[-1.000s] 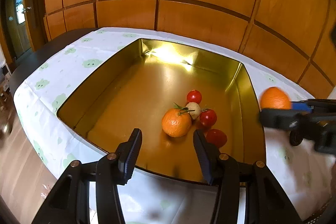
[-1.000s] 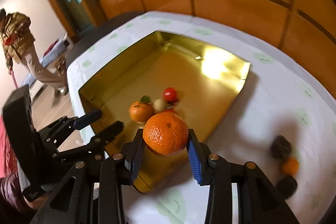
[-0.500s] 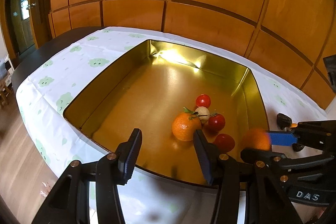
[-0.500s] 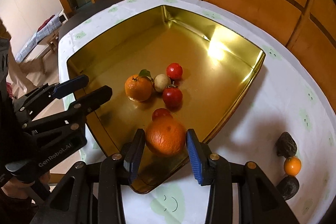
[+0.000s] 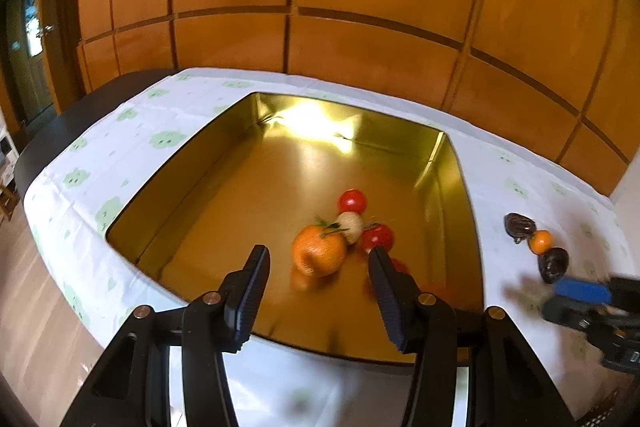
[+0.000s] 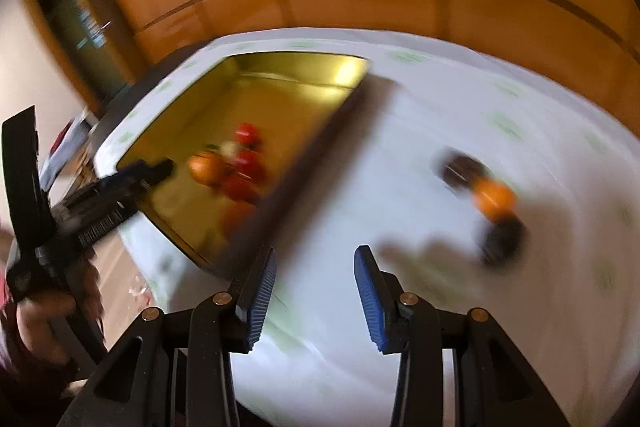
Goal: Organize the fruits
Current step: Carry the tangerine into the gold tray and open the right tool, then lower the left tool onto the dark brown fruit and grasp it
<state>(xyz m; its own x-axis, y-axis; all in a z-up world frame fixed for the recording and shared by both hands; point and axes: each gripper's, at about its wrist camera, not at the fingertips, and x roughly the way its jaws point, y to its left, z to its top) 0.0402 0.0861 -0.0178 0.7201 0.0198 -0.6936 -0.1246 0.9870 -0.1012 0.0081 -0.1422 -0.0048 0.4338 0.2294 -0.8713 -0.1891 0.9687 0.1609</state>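
one blurred orange (image 5: 438,294) behind left jaws

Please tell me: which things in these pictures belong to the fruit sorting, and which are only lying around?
Belonging to the job:
gold tray
large orange
red tomatoes
pale round fruit
small orange
two dark fruits
both grippers, jaws open and empty

Only around:
patterned tablecloth
wooden wall panels

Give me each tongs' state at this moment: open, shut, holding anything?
Left tongs: open, holding nothing, poised over the gold tray.
Right tongs: open, holding nothing, over the white tablecloth beside the tray.
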